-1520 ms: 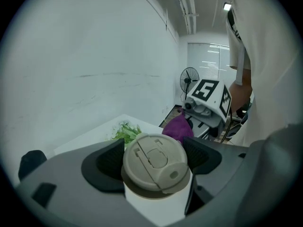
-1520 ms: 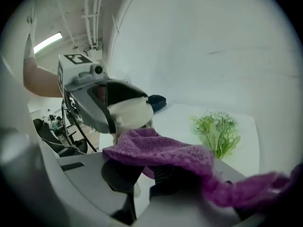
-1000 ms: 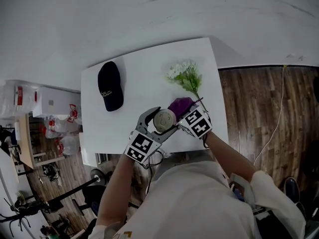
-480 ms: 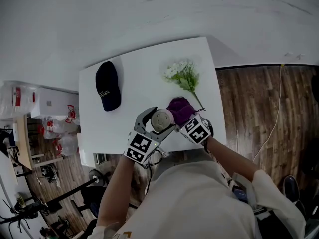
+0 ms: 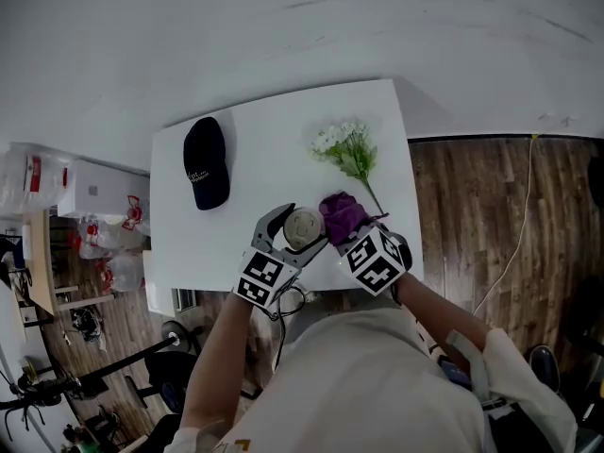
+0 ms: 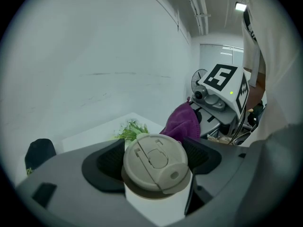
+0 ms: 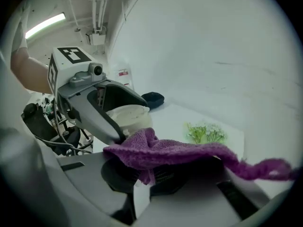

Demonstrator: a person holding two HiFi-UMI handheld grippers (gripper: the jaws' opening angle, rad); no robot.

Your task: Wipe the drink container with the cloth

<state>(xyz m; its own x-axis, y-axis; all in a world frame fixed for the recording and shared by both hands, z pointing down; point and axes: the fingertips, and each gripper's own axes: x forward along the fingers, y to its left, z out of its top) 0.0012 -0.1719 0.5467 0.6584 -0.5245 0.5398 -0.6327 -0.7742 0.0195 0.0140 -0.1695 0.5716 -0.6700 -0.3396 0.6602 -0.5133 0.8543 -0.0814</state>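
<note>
My left gripper [image 5: 291,232] is shut on a white drink cup with a beige lid [image 5: 304,226] [image 6: 156,162], held above the white table's [image 5: 255,159] near edge. The cup's lid [image 7: 126,114] also shows in the right gripper view, between the left gripper's jaws. My right gripper [image 5: 347,226] is shut on a purple cloth [image 5: 342,213] [image 7: 182,151], which drapes over its jaws. The cloth [image 6: 181,123] sits against the cup's right side.
A dark cap [image 5: 207,162] lies on the table at the left. A sprig of white flowers with green leaves [image 5: 347,149] lies at the back right. Wooden floor [image 5: 491,215] runs to the right, and shelving with clutter [image 5: 66,243] stands at the left.
The right gripper with the purple cloth has shifted a little nearer and turned against the cup. The left gripper and cup have stayed almost still.
</note>
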